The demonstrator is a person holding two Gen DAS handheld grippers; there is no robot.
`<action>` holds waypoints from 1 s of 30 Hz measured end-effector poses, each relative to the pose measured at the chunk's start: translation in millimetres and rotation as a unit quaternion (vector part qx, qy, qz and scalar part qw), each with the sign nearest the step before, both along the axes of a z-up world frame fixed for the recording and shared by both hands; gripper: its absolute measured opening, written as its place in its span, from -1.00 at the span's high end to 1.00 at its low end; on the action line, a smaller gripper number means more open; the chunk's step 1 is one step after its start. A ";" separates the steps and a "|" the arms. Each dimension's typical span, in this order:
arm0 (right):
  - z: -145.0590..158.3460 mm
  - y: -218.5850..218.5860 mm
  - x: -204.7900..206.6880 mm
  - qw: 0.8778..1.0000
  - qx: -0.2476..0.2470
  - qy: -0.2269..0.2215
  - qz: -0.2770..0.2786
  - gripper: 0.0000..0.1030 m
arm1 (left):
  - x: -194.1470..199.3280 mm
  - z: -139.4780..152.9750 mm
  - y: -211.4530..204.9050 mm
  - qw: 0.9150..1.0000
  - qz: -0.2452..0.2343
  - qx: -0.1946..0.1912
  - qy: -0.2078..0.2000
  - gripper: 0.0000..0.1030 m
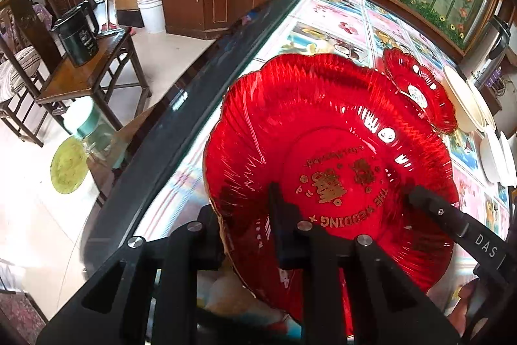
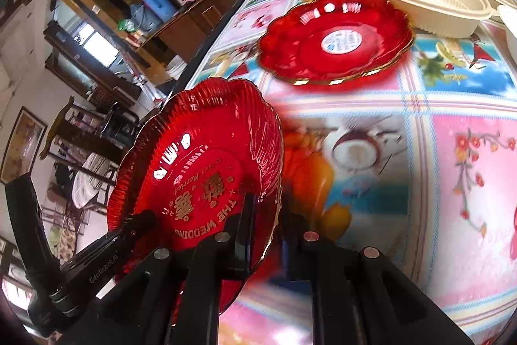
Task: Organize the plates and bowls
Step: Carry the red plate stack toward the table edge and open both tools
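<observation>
Nearest the lens in both views is the red plate (image 1: 326, 157), a scalloped dish of clear red plastic with gold lettering in its well, and both grippers have hold of it. The left gripper (image 1: 248, 215) has its jaws clenched on the near rim, one finger lying inside the dish and the other under the edge. The right gripper (image 2: 261, 215) pinches the rim at another spot, one finger over the inner face and the other behind it. The plate stands steeply tilted in the right wrist view, and it appears lifted off the worktop (image 2: 420, 105) near the dark front edge, though the underside is hidden.

Farther back on the patterned cloth rests a second red plate (image 2: 336, 37), flat and upright, with a white sticker in its middle. Just beyond it, touching or nearly touching its far rim, sit cream bowls (image 2: 433, 5), at least two and seemingly nested or overlapping. More white dishes (image 1: 494, 157) show at the right edge of the left wrist view; their number cannot be told.

As a judgement, the sorting is at an early or middle stage: the bowls already look grouped, one red plate lies in place, and the held plate is not yet set down. What seems left is to carry it across and lay it on or beside its twin, then tidy the white dishes.
</observation>
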State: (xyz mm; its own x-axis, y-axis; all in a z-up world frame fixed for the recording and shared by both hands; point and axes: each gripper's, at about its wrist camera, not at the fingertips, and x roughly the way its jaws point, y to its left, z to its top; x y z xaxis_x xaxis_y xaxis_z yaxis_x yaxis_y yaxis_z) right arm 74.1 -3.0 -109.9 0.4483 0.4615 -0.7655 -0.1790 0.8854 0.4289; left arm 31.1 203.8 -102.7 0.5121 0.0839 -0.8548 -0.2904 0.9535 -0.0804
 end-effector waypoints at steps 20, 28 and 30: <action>2.1 28.4 -33.9 0.998 -0.013 -0.029 0.053 0.74 | -31.3 -2.8 12.9 0.999 0.028 0.033 0.000 0.59; 4.6 28.5 -36.5 0.997 -0.010 -0.043 0.064 0.54 | -24.4 -3.8 2.3 0.997 0.019 0.070 0.000 0.50; 5.4 25.0 -33.9 0.997 0.000 -0.039 0.068 0.40 | -20.6 -4.3 -0.8 0.997 0.017 0.080 0.003 0.45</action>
